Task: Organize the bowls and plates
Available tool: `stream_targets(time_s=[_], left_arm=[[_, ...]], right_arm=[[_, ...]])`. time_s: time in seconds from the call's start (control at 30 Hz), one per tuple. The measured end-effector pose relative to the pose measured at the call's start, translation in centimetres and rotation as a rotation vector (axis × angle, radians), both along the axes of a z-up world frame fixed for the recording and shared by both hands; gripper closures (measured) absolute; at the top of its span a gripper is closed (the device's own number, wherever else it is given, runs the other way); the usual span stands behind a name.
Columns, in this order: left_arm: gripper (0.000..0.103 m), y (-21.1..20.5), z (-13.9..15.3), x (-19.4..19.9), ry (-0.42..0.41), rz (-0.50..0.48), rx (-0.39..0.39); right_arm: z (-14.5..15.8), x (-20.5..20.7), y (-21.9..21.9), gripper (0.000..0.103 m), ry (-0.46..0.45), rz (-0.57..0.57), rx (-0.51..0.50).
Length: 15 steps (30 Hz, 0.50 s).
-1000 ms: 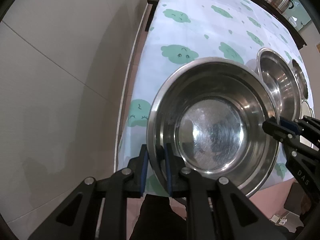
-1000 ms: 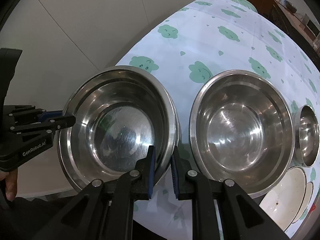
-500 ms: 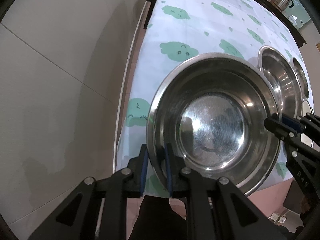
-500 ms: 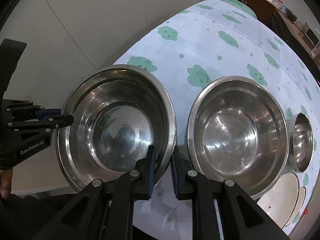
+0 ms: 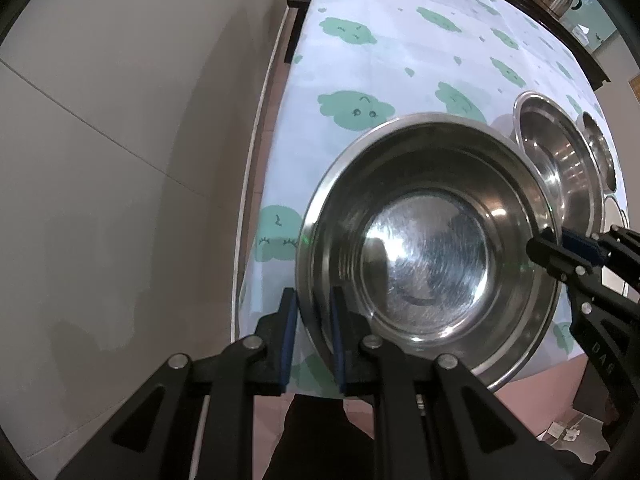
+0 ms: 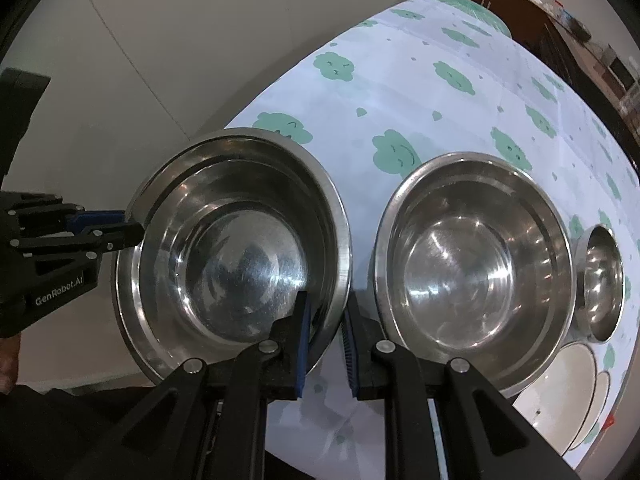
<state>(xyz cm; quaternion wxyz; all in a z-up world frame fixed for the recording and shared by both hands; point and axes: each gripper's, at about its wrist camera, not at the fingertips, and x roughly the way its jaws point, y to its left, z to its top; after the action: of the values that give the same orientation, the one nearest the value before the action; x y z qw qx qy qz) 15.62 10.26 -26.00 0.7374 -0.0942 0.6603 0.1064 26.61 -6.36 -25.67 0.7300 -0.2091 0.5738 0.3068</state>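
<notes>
Unmoved big bowl (image 5: 428, 256), gripper-pinched both rims

Steel bowls (image 6: 240, 248) — three visible, maybe nested fourth; white plates (image 6: 560, 396) — two.

Both grippers point steeply downward, the left gripper (image 5: 312, 340) and right gripper (image 6: 326, 344) each with jaws clamped nearly closed.

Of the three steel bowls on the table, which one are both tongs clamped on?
The large bowl nearest the table's corner: left tongs and right tongs pinch opposite rims. The middle bowl and small bowl sit untouched.
</notes>
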Motion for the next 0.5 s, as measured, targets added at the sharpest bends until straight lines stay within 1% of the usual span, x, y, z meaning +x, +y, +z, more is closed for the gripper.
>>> stream_targets(time_s=[0.3, 0.37, 0.5], left_arm=[[0.089, 0.40, 0.37, 0.19, -0.007, -0.014, -0.001], [0.089, 0.41, 0.37, 0.13, -0.008, -0.016, -0.002], [0.089, 0.45, 0.40, 0.07, -0.008, -0.021, -0.006]], right_arm=[[0.03, -0.21, -0.21, 0.084, -0.003, -0.034, 0.004], [0.37, -0.33, -0.02, 0.084, -0.002, -0.029, 0.022], [0.39, -0.63, 0.45, 0.084, 0.000, -0.020, 0.023]])
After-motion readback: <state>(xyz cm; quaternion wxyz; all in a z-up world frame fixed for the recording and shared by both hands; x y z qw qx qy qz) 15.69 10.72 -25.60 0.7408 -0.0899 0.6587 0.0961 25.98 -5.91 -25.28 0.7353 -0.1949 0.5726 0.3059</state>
